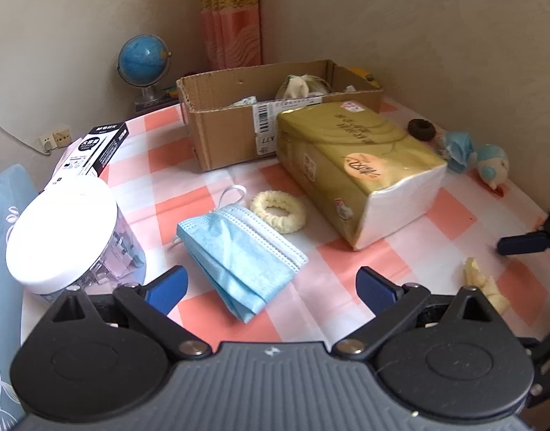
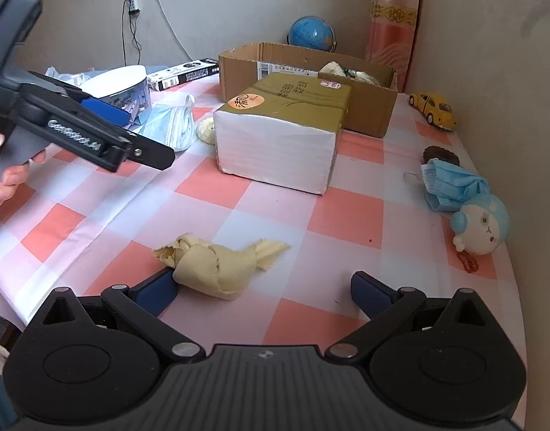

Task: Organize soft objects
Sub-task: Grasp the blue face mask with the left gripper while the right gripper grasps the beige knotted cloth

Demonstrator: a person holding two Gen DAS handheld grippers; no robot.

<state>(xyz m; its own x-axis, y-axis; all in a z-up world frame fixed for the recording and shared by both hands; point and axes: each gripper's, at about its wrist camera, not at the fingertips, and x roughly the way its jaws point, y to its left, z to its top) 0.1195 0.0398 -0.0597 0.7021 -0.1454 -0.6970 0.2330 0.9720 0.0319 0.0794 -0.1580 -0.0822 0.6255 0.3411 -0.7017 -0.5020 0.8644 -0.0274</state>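
My left gripper (image 1: 271, 289) is open over a stack of folded blue face masks (image 1: 239, 251), which lies between its fingers on the checked cloth. A cream scrunchie (image 1: 278, 212) lies just beyond. My right gripper (image 2: 264, 292) is open; a knotted cream cloth (image 2: 213, 264) lies by its left finger, touching it. A crumpled blue mask (image 2: 454, 186), a blue plush toy (image 2: 481, 224) and a dark scrunchie (image 2: 442, 154) lie at the right edge. A cardboard box (image 1: 224, 133) at the back holds some soft items.
A gold tissue pack (image 1: 357, 165) lies mid-table before the box. A clear jar with a white lid (image 1: 63, 240) and a black-and-white carton (image 1: 95, 151) stand at the left. A globe (image 1: 143, 59) and a yellow toy car (image 2: 434, 109) are at the back.
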